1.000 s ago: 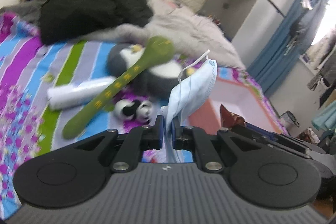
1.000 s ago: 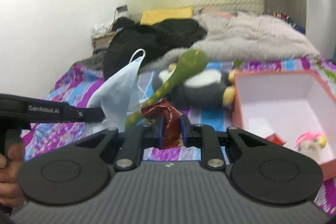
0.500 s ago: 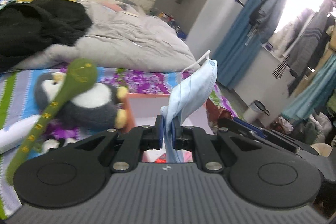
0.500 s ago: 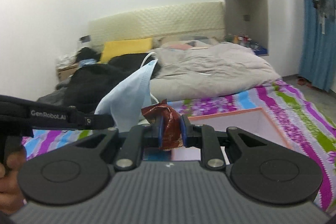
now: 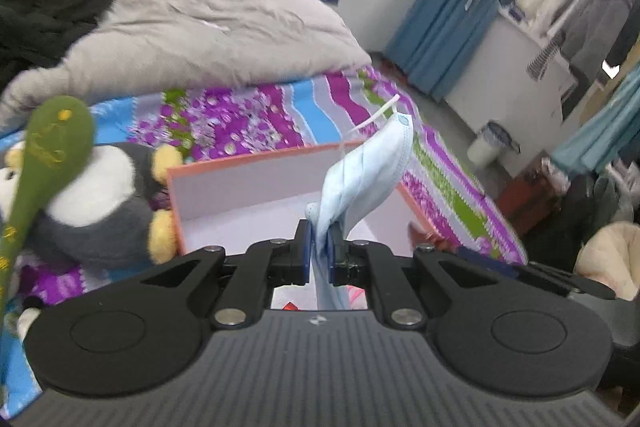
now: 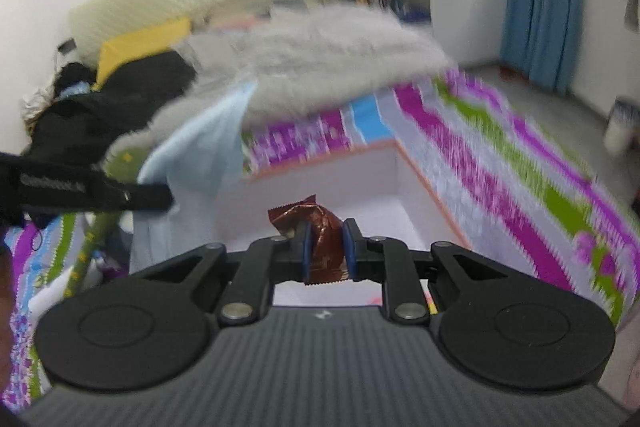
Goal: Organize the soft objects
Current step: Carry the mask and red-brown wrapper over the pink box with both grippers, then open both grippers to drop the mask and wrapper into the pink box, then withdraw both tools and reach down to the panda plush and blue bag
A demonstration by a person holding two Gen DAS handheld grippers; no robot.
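My left gripper (image 5: 319, 251) is shut on a light blue face mask (image 5: 368, 171), which stands up from the jaws over the open orange-rimmed box (image 5: 240, 183). My right gripper (image 6: 325, 247) is shut on a crumpled brown foil wrapper (image 6: 316, 223) and hangs over the same box (image 6: 384, 167). In the right wrist view the mask (image 6: 200, 147) and the left gripper's black arm (image 6: 80, 187) show at the left. A grey and white penguin plush (image 5: 100, 203) lies left of the box, with a green spoon-shaped soft toy (image 5: 48, 155) across it.
The striped purple, blue and green bedsheet (image 5: 248, 123) covers the bed. A grey duvet (image 5: 208, 27) and black clothes (image 5: 40, 15) are heaped at the back. Right of the bed are floor, blue curtains (image 5: 440, 7) and a small bin (image 5: 492, 143).
Both grippers have swung right across the bed, from above the plush toys to above the open box. Each keeps its grip, on the mask and on the wrapper.
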